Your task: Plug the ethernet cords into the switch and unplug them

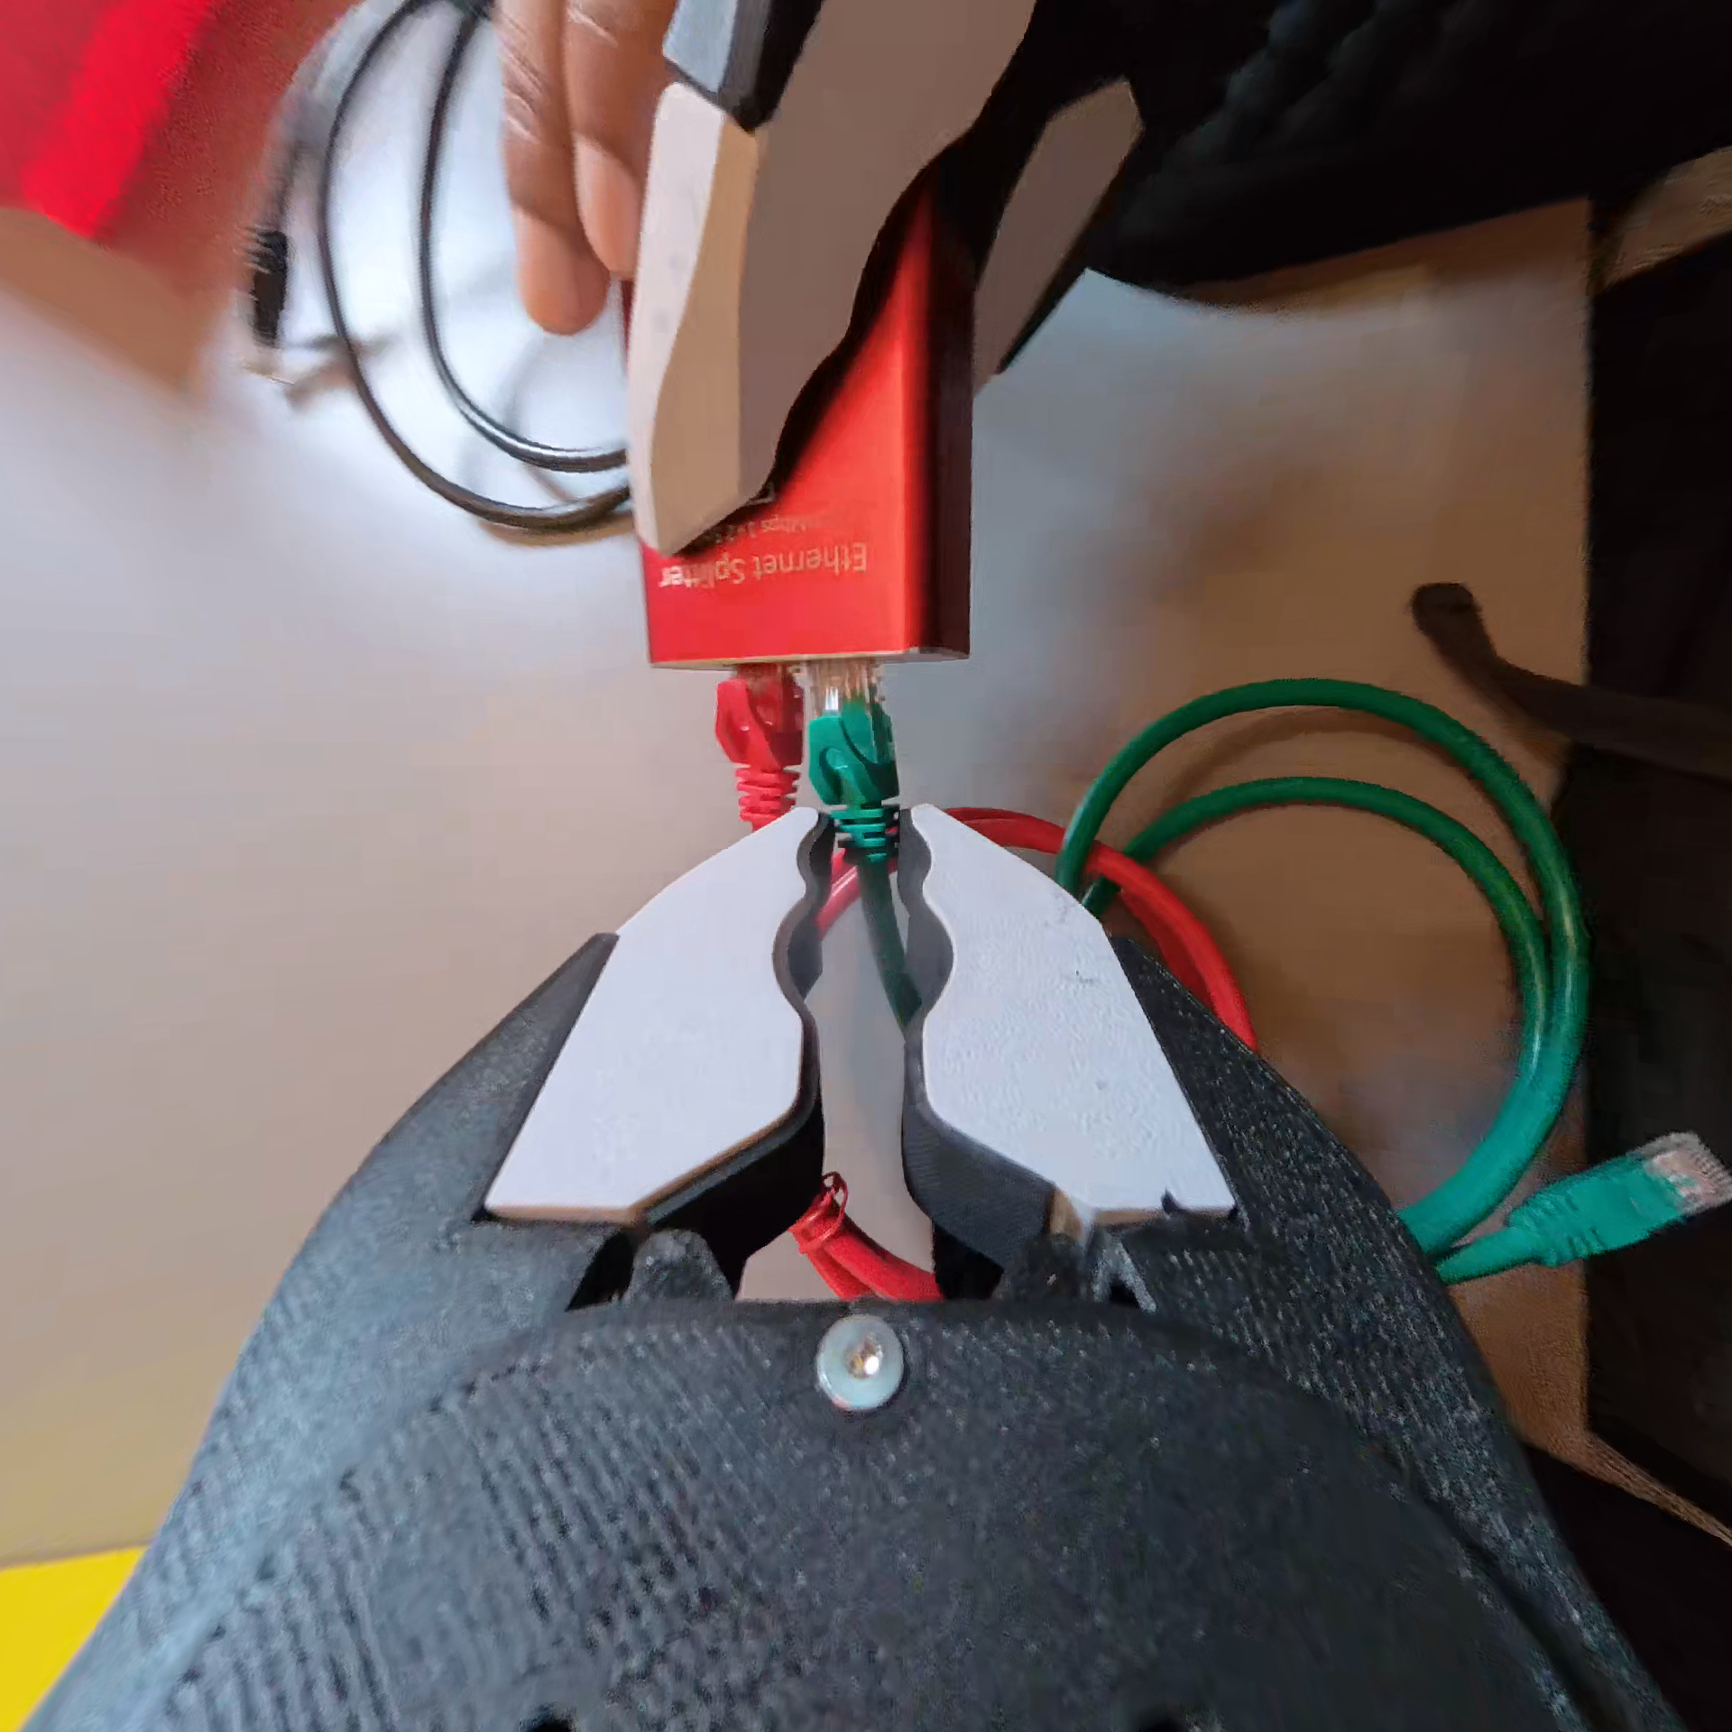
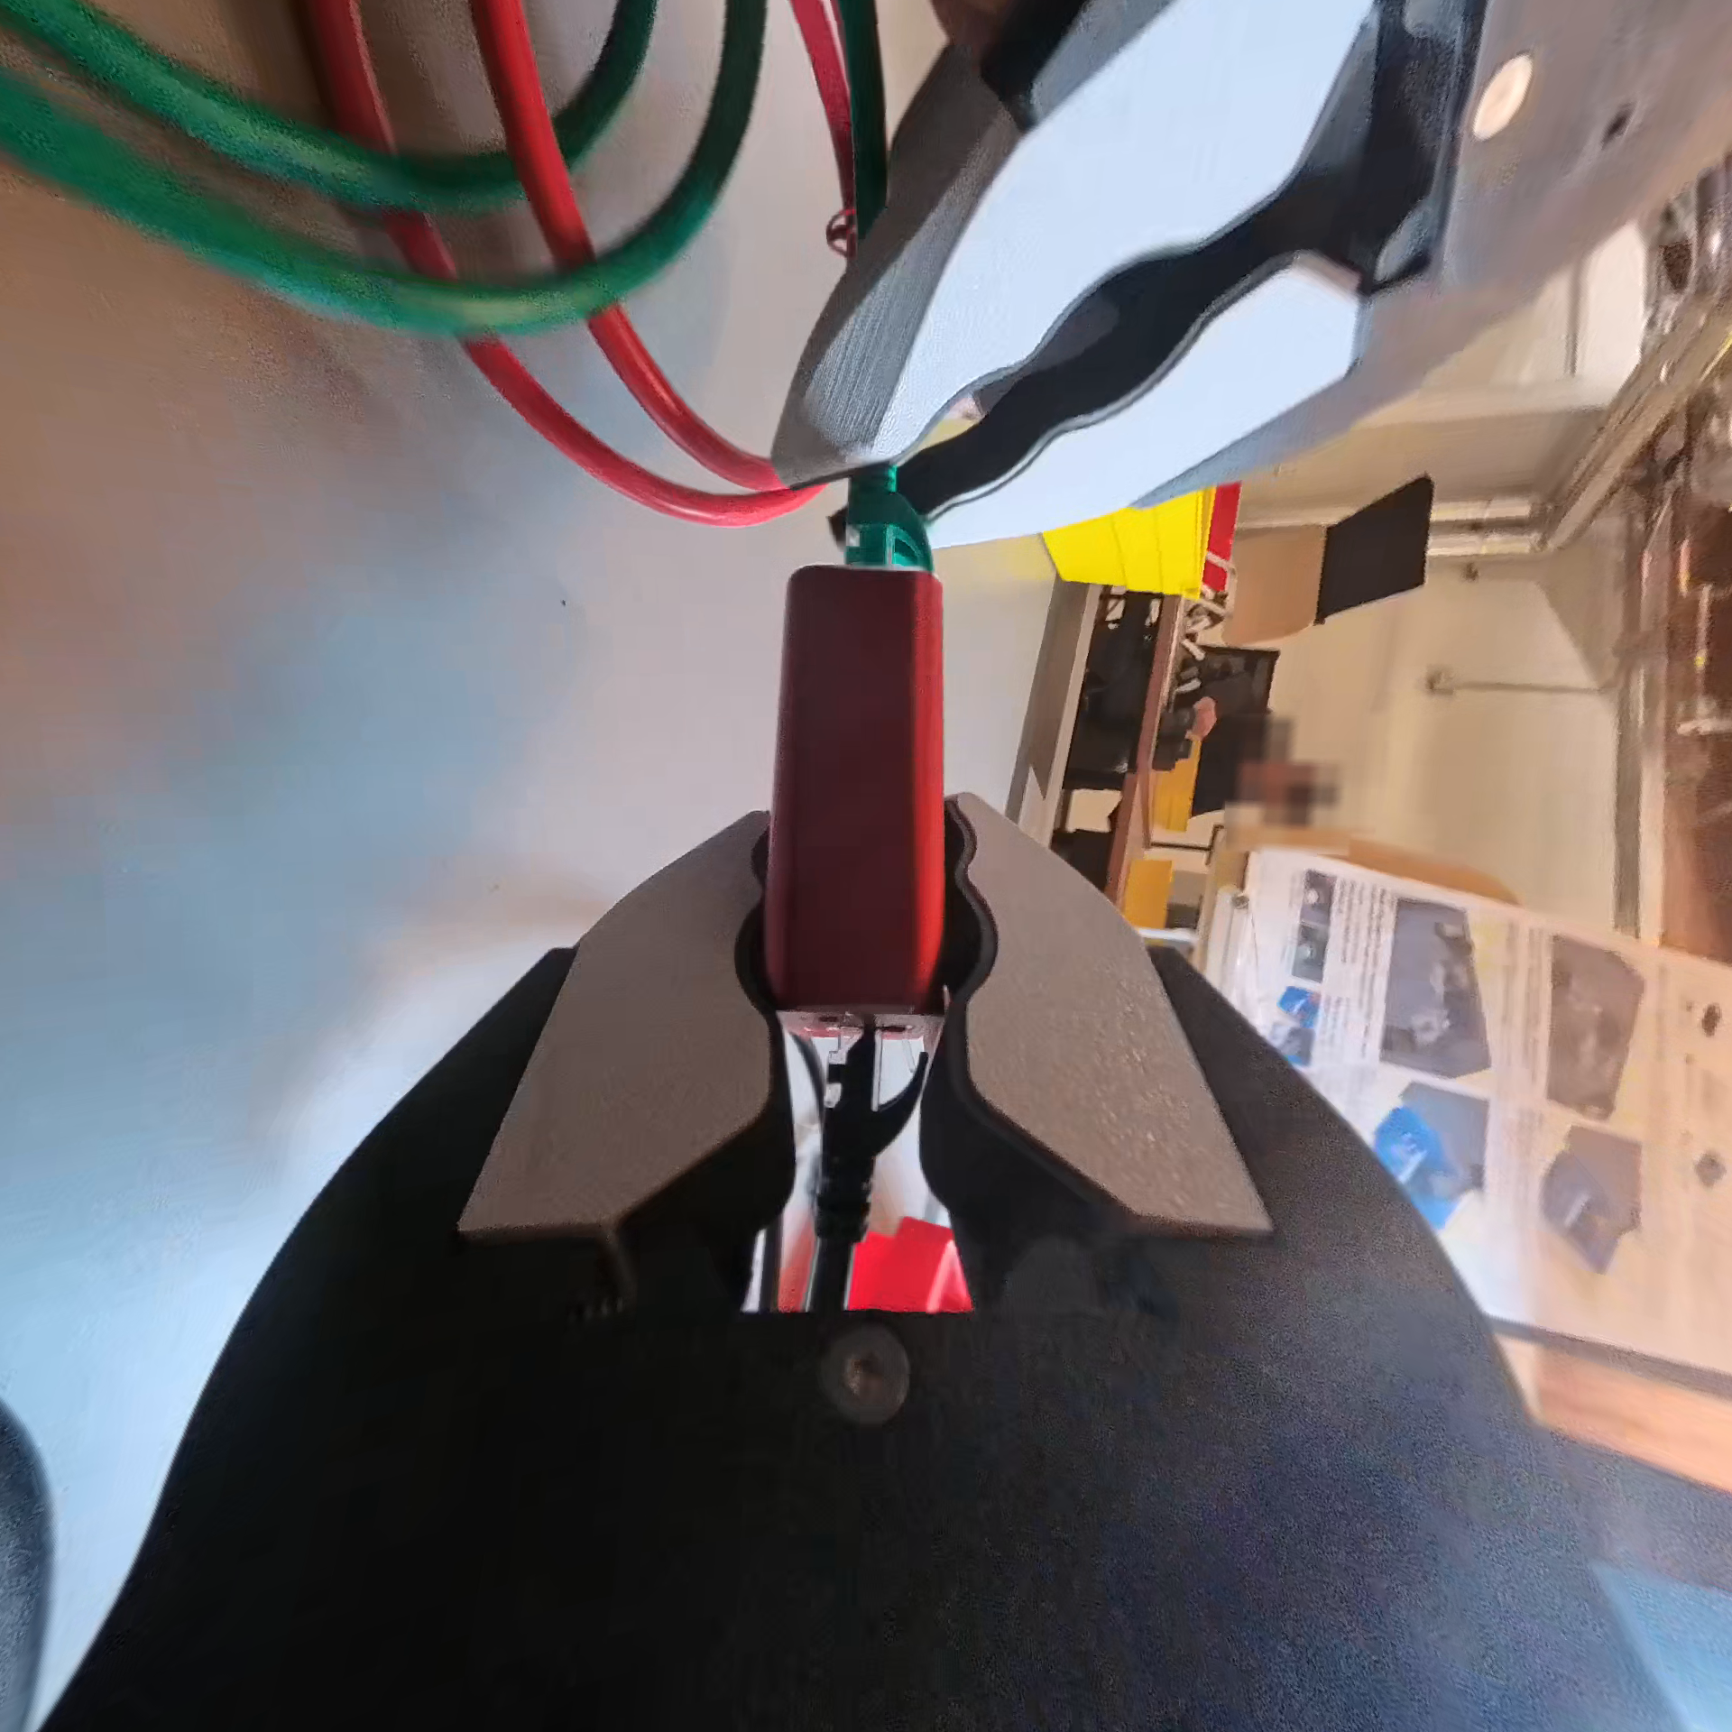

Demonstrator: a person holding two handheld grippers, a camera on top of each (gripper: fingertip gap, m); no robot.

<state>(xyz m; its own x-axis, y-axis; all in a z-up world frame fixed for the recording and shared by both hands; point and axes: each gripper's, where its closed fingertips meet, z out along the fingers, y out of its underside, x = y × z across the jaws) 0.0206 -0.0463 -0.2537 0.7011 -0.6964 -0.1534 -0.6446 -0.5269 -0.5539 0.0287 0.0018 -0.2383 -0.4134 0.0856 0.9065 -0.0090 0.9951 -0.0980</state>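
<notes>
My left gripper (image 1: pixel 860 825) pinches the green cord's (image 1: pixel 867 900) boot at twelve o'clock, my right gripper (image 2: pixel 858 848) clamps the red switch (image 2: pixel 858 797), red plug (image 1: pixel 757 726) and green plug (image 1: pixel 848 740) seated; unplugging probably remains.

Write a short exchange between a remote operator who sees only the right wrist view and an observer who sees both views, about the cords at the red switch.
Operator: I see only a green plug at the far end of the switch. Is the red cord in too?
Observer: Yes, a red plug sits in the port beside the green one.
Operator: Where does the left gripper hold?
Observer: It pinches the green cord at its ribbed boot, just behind the plug.
Operator: And that cord's other end?
Observer: Its free plug lies loose, plugged into nothing.
</notes>
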